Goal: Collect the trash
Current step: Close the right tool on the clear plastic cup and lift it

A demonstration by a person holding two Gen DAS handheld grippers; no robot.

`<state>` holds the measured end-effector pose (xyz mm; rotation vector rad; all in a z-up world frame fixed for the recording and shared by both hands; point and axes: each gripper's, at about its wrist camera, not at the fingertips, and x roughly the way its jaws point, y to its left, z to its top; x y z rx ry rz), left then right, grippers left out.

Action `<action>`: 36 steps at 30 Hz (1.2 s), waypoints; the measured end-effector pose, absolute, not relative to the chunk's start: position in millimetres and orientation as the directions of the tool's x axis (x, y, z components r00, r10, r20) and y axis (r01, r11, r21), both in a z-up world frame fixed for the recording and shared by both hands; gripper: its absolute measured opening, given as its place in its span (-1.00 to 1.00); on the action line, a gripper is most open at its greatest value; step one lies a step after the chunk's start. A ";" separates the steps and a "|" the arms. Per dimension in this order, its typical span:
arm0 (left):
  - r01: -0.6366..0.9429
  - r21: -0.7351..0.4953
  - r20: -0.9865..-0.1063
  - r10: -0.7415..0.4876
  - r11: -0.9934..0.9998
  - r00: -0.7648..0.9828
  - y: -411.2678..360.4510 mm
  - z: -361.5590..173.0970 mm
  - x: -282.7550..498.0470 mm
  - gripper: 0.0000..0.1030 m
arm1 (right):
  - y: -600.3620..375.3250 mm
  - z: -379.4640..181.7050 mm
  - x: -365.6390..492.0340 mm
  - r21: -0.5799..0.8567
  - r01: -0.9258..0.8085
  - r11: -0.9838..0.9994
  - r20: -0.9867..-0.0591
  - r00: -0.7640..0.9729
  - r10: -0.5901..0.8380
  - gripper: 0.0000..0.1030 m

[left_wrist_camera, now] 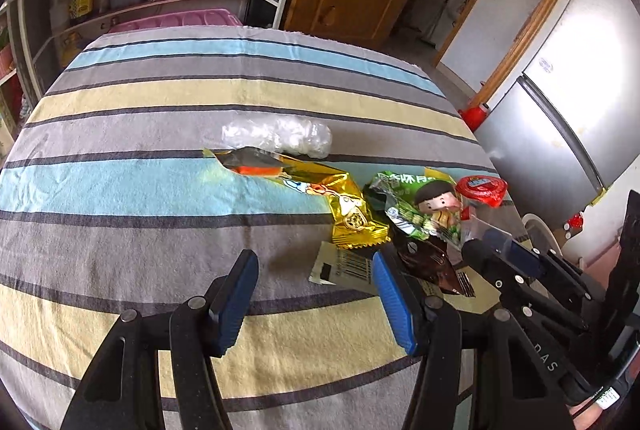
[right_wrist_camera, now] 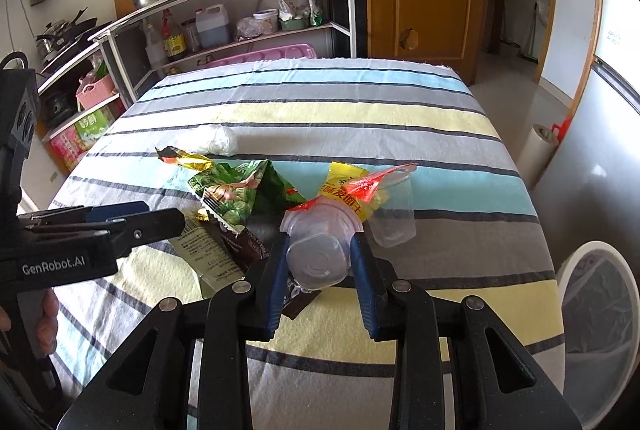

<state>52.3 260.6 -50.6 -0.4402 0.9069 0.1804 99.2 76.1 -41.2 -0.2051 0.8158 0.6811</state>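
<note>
Right gripper [right_wrist_camera: 320, 254]: jaws clamped on a clear plastic cup [right_wrist_camera: 318, 256], near the striped tablecloth's [right_wrist_camera: 320, 110] right edge.
Left gripper [left_wrist_camera: 316, 294]: jaws spread, empty.

From my left wrist camera the brown wrapper [left_wrist_camera: 426, 262] is half covered by my own right finger [left_wrist_camera: 394, 304], and the barcode label [left_wrist_camera: 346, 266] beside it is too small to read. On the right wrist camera, the white bin [right_wrist_camera: 596, 326] is cut off by the picture's edge. The clear cup [right_wrist_camera: 318, 258] hides part of a dark wrapper [right_wrist_camera: 298, 300] under it.
</note>
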 end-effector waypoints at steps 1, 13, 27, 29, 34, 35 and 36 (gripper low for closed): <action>-0.338 -0.287 -0.798 -0.028 0.896 0.602 258.0 -51.8 53.4 0.15 | 74.7 -41.1 99.0 0.083 -0.629 0.773 -0.727 0.492 0.479 -0.38; -0.298 -0.201 -0.816 0.009 0.933 0.578 225.4 -53.7 64.5 0.16 | 50.2 -37.4 95.3 0.097 -0.590 0.802 -0.713 0.521 0.469 -0.38; -0.348 -0.083 -0.820 0.135 0.934 0.557 250.3 -43.7 24.7 0.19 | 50.8 -34.1 86.7 0.112 -0.611 0.783 -0.695 0.515 0.502 -0.38; -0.329 -0.081 -0.805 0.133 0.941 0.578 250.9 -41.0 22.3 0.19 | 50.3 -34.4 86.6 0.115 -0.610 0.784 -0.694 0.515 0.503 -0.38; -0.180 -0.045 -0.784 0.077 0.983 0.616 232.2 -37.0 34.2 0.26 | 46.6 -36.2 86.8 0.114 -0.598 0.793 -0.698 0.520 0.492 -0.38; -0.150 -0.041 -0.779 0.063 0.988 0.624 228.0 -36.8 35.9 0.27 | 44.6 -36.0 87.0 0.115 -0.594 0.796 -0.698 0.522 0.490 -0.38; -0.113 -0.028 -0.774 0.050 0.993 0.631 222.7 -37.0 38.0 0.28 | 42.6 -36.0 87.6 0.116 -0.590 0.799 -0.698 0.524 0.488 -0.38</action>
